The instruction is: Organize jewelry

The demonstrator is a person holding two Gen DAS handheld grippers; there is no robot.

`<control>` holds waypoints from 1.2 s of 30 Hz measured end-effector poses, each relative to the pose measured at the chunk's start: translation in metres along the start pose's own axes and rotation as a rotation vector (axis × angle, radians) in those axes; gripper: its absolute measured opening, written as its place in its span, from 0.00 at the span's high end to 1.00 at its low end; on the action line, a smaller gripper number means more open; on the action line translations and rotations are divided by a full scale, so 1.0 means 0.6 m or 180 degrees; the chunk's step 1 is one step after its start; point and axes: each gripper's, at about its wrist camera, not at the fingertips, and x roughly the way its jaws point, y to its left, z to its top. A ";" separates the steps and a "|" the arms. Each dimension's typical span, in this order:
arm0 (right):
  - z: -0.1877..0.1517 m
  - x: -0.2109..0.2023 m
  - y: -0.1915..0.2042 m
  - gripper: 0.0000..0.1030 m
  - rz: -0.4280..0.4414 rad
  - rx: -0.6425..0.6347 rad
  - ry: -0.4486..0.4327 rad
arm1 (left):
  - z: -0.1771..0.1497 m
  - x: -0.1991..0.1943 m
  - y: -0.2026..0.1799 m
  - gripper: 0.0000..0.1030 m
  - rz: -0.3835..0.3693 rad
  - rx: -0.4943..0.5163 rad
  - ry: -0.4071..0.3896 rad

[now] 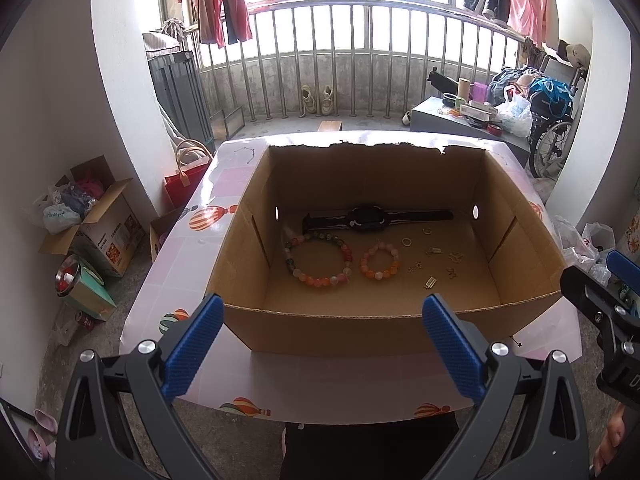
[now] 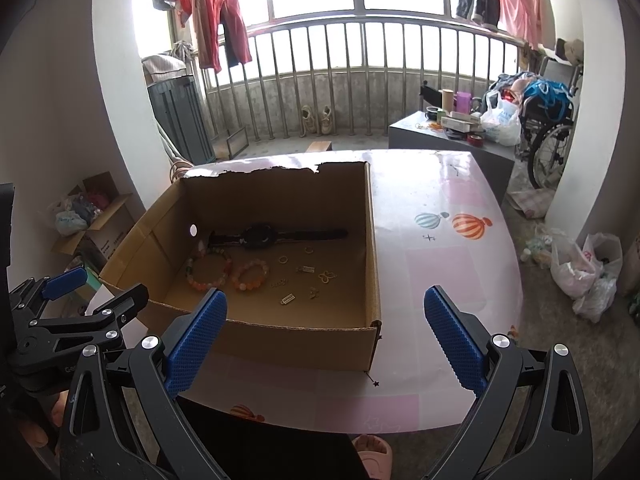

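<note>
box [image 1: 360,320] on table [image 1: 192,240]: 1 watch [image 1: 366,219], 2 bead bracelets [image 1: 318,258], several small gold pieces [image 1: 432,252] seen | left gripper [image 1: 324,354]: wide open, nothing held | right gripper [image 2: 326,354]: wide open, nothing held

Very little here can be read. The open cardboard carton [image 1: 108,236] on the floor to the left carries dark printed lettering on its white side, perhaps a brand name, too small and blurred to make out. The right tool [image 1: 624,380], at the edge of the left wrist view, shows a few pale letters, cut off and unreadable.
</note>
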 end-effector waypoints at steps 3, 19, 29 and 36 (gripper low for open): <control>0.000 0.000 0.001 0.08 0.0001 -0.0005 0.0008 | -0.002 0.000 -0.001 0.05 0.0014 0.0009 0.0002; -0.001 -0.003 -0.002 0.08 0.0002 0.0012 0.0007 | 0.000 0.003 -0.001 0.05 0.0014 0.0012 0.0030; 0.000 -0.002 -0.003 0.08 -0.0008 0.0010 0.0006 | 0.000 0.001 0.003 0.05 0.0014 -0.0026 0.0026; 0.000 -0.002 -0.003 0.08 -0.0009 0.0011 0.0008 | -0.002 0.003 0.004 0.05 0.0013 -0.0035 0.0045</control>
